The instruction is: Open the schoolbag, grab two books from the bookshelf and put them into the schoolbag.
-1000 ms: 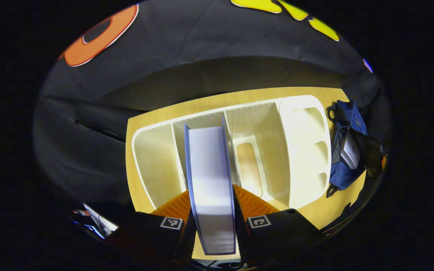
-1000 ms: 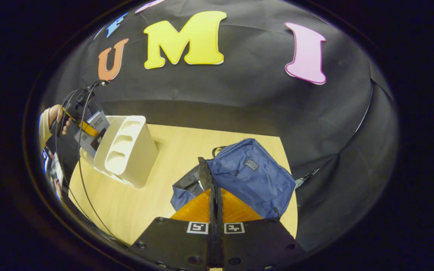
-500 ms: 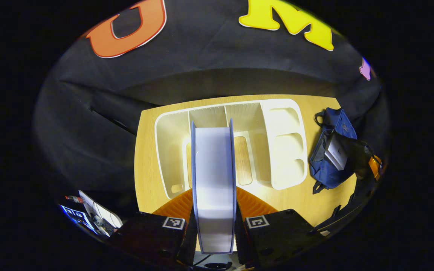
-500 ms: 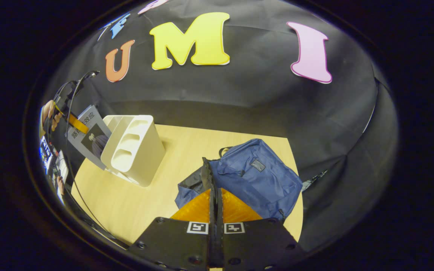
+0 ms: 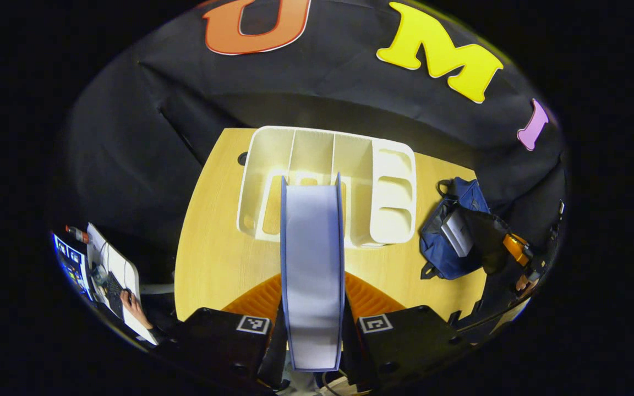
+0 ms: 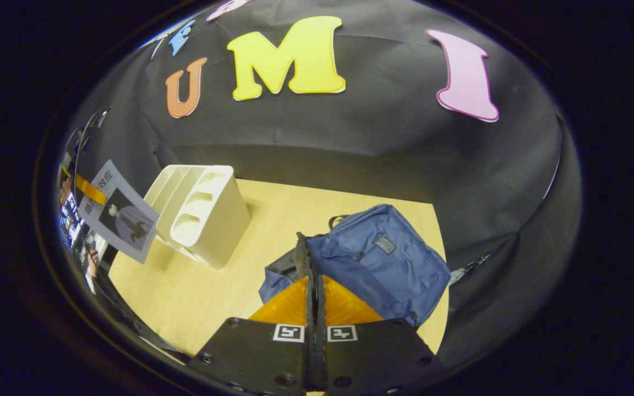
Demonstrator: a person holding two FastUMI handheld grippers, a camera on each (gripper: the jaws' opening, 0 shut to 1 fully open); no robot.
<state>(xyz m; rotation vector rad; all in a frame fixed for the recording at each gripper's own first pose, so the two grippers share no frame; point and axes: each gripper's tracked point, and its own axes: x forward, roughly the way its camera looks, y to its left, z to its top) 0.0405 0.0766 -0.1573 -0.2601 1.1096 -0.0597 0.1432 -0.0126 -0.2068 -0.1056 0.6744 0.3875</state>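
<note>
Currently, books: two; one book (image 5: 312,264) clamped in left gripper (image 5: 312,324) above table (image 5: 212,264), clear of empty shelf (image 5: 328,184).
Second book (image 5: 456,234): inside schoolbag (image 6: 383,258).
Right gripper (image 6: 315,308): pinching bag's opening edge.

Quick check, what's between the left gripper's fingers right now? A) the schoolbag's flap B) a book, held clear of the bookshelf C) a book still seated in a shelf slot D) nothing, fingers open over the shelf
B: in the left gripper view the book is clamped between the left gripper fingers, and the white bookshelf slots behind it look empty; the right gripper view shows the same book in the air beside the bookshelf.
</note>
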